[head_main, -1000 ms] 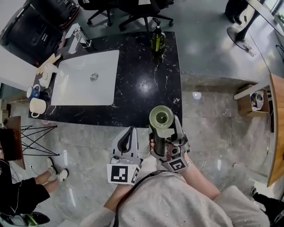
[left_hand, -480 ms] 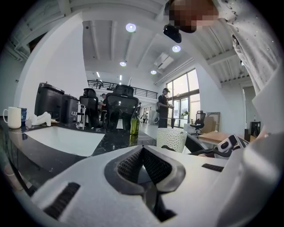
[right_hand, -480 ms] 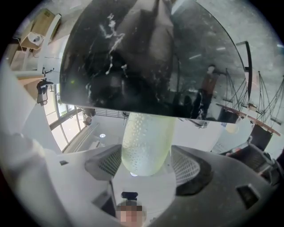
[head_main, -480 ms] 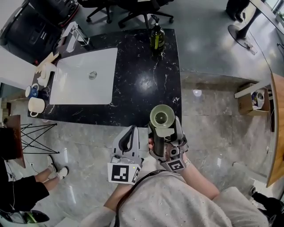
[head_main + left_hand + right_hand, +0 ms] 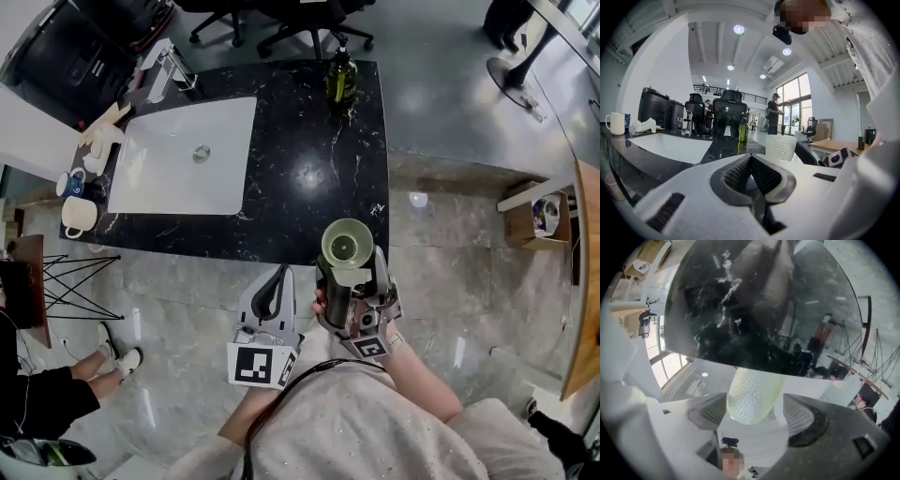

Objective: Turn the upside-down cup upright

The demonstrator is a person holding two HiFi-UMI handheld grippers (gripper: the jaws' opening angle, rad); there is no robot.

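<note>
A pale green textured cup [image 5: 345,246] is held over the floor just off the front edge of the black marble counter [image 5: 309,178]. Its open mouth faces up at the head camera. My right gripper [image 5: 354,274] is shut on the cup's side. In the right gripper view the cup [image 5: 752,392] sits between the two ribbed pads [image 5: 710,412], with the counter's dark slab beyond it. My left gripper [image 5: 278,278] hangs beside it to the left, shut and empty. In the left gripper view its jaws [image 5: 751,164] are pressed together, and the cup [image 5: 781,147] shows past them.
A white sink [image 5: 159,183] with a faucet [image 5: 169,70] takes up the counter's left half. A green soap bottle [image 5: 339,77] stands at the far edge, and mugs [image 5: 75,202] at the left end. A black wire stand [image 5: 56,281] and a person's legs [image 5: 103,366] are on the floor at left.
The head camera has shifted slightly, so the counter sits a little lower in view. The cup stays in my right gripper, mouth up, and neither gripper has visibly moved.
</note>
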